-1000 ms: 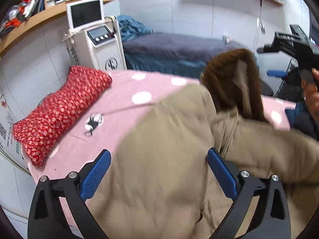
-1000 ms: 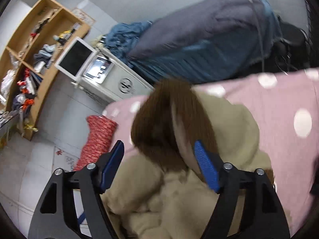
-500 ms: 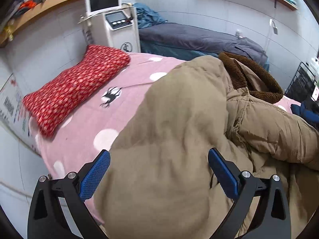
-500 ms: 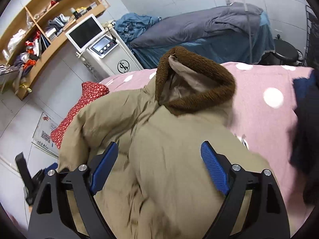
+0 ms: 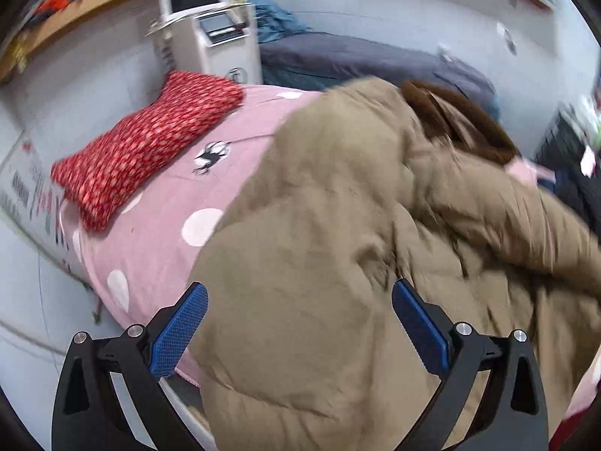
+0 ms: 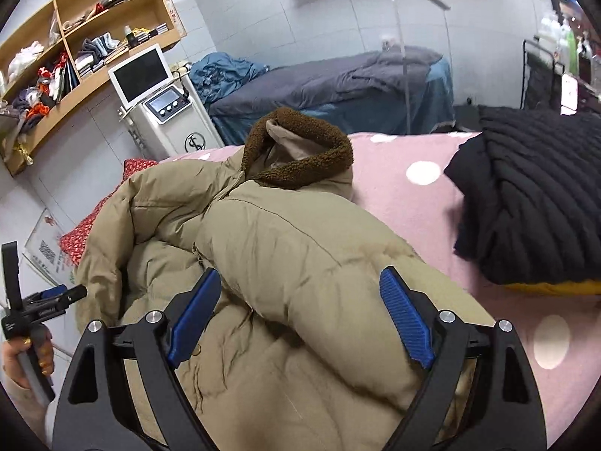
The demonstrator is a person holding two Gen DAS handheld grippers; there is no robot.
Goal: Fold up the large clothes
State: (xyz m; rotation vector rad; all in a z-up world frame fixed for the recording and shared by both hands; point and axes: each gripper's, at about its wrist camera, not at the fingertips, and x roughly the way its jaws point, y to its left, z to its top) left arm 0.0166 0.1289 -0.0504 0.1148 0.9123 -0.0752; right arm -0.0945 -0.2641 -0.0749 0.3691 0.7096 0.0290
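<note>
A tan puffy coat with a brown fleece collar lies bunched on the pink dotted bed. My left gripper hovers open over the coat's near left part, nothing between its blue pads. In the right wrist view the coat has one side folded over the middle, and the collar points to the far side. My right gripper stands open above that folded part, its pads off the cloth. A hand holds the other gripper's handle at the left edge.
A red patterned pillow lies at the bed's left end. A black quilted garment is piled on the bed at the right. Behind stand a white machine with a screen, a grey-blue bed and wooden shelves.
The right gripper's jaws widened and drew back from the collar, which dropped onto the bed. The left gripper slid back over the coat's left side. The black garment came into the right view.
</note>
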